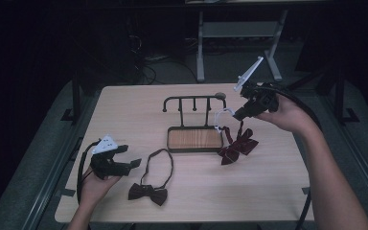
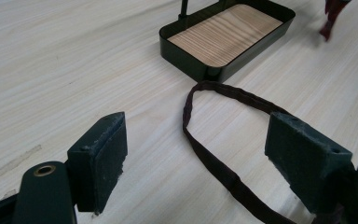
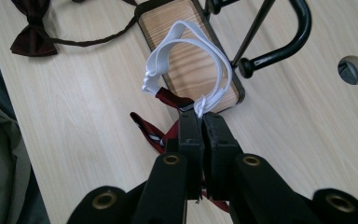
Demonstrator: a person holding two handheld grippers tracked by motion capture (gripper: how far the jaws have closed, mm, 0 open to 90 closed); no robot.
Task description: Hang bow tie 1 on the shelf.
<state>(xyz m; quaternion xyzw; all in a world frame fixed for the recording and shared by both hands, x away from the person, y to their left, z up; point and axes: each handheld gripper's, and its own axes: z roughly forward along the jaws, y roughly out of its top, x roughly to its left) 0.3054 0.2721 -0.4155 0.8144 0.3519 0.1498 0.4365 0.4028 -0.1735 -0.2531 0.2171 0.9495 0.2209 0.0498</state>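
A maroon bow tie (image 1: 239, 146) hangs with its lower end on the table, right of the rack's tray. My right gripper (image 1: 237, 115) is shut on its white elastic strap (image 3: 186, 51), whose loop stands up in front of the jaws near the rack's end hook (image 3: 279, 42). A dark brown bow tie (image 1: 148, 193) lies flat at the front, its strap (image 2: 214, 158) looped toward the tray. My left gripper (image 1: 132, 155) is open just above the table, with that strap lying between its fingers (image 2: 102, 158), untouched.
A black rack (image 1: 194, 100) with several hooks rises from a wood-floored tray (image 1: 195, 139) at the table's middle. A round cable hole (image 3: 353, 70) sits near the far edge. Bare tabletop stretches left of the tray and along the front right.
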